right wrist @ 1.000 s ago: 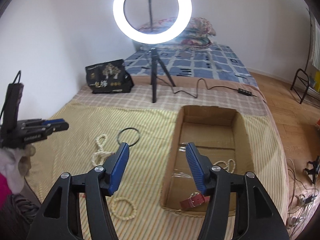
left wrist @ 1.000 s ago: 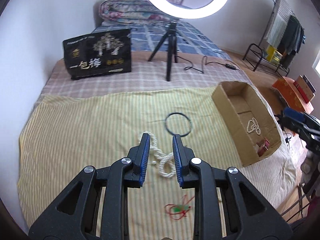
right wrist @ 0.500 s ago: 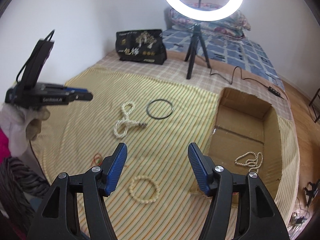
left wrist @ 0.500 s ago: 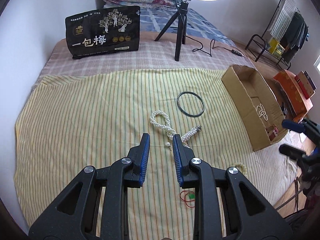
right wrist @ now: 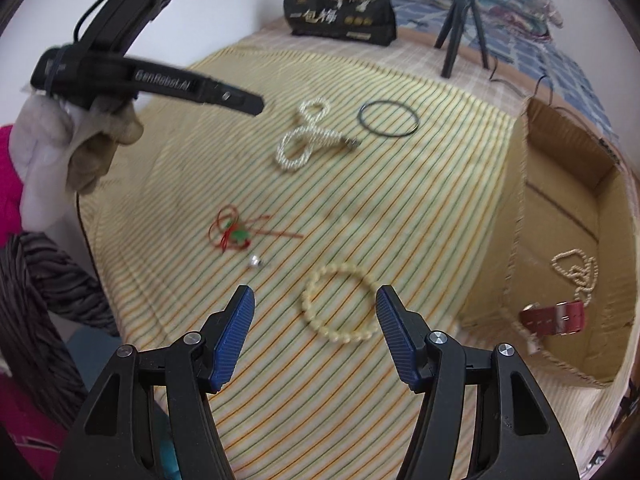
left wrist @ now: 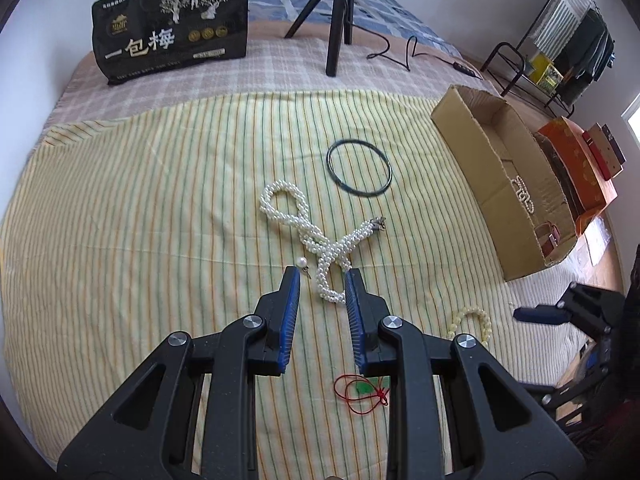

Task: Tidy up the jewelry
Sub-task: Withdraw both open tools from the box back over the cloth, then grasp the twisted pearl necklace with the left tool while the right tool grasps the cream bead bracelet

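On the striped yellow cloth lie a twisted pearl necklace (left wrist: 320,240) (right wrist: 308,136), a black bangle (left wrist: 359,169) (right wrist: 389,117), a loose pearl earring (left wrist: 302,263) (right wrist: 254,262), a cream bead bracelet (right wrist: 340,308) (left wrist: 472,320) and a red cord charm (right wrist: 236,232) (left wrist: 362,392). A cardboard box (left wrist: 472,148) (right wrist: 516,208) on the right holds a thin pearl chain (right wrist: 576,270) and a red strap (right wrist: 554,316). My left gripper (left wrist: 320,278) is narrowly open, empty, just before the necklace's near end. My right gripper (right wrist: 316,296) is open wide, empty, above the bracelet.
A black printed bag (left wrist: 172,36) and a ring-light tripod (left wrist: 336,28) with its cable stand at the back of the bed. Orange boxes (left wrist: 580,160) and a clothes rack (left wrist: 560,40) are beyond the right bed edge.
Both grippers have dropped lower and closer to the cloth. The right one swung left from over the box to above the bead bracelet. The left now reaches the necklace's near end.
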{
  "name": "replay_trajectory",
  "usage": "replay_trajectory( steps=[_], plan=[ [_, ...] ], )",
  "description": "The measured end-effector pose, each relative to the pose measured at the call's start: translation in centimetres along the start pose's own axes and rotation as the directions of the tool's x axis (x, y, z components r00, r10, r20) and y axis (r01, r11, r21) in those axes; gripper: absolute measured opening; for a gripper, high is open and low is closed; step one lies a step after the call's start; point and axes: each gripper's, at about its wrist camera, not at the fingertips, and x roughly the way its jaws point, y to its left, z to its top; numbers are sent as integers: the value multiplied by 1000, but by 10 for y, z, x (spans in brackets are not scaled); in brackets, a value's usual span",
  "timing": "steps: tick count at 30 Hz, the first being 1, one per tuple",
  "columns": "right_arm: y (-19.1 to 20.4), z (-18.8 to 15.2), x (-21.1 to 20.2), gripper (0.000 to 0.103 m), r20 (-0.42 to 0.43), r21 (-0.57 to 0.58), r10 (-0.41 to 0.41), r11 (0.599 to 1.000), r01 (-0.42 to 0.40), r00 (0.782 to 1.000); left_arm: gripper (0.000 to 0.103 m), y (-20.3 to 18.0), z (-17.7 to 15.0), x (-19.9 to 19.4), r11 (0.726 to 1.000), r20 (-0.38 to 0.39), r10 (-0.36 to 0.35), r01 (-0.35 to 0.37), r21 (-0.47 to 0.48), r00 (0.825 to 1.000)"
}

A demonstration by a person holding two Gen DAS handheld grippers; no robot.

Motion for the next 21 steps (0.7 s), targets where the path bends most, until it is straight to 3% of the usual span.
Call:
replay_trajectory(
  steps=[4,7,13,21],
  plan=[
    [6,-6,13,61,-40,-20,18,1000,-19,999,22,4,-2,15,999,-41,-17,15,-41,999],
    [6,-7,18,48,-62,-20,23,1000,-25,998,22,9,-1,26,996,-68,-31,26,-82,997],
    [2,-6,25,39,-83,-12,33,999,-34,996,22,13,0,41,992,-94,-31,19,-128,995],
    [5,-6,32,37,-101,-22,38,999,-40,994,22,15,1,58,987,-117,-42,22,-162,992]
  ],
)
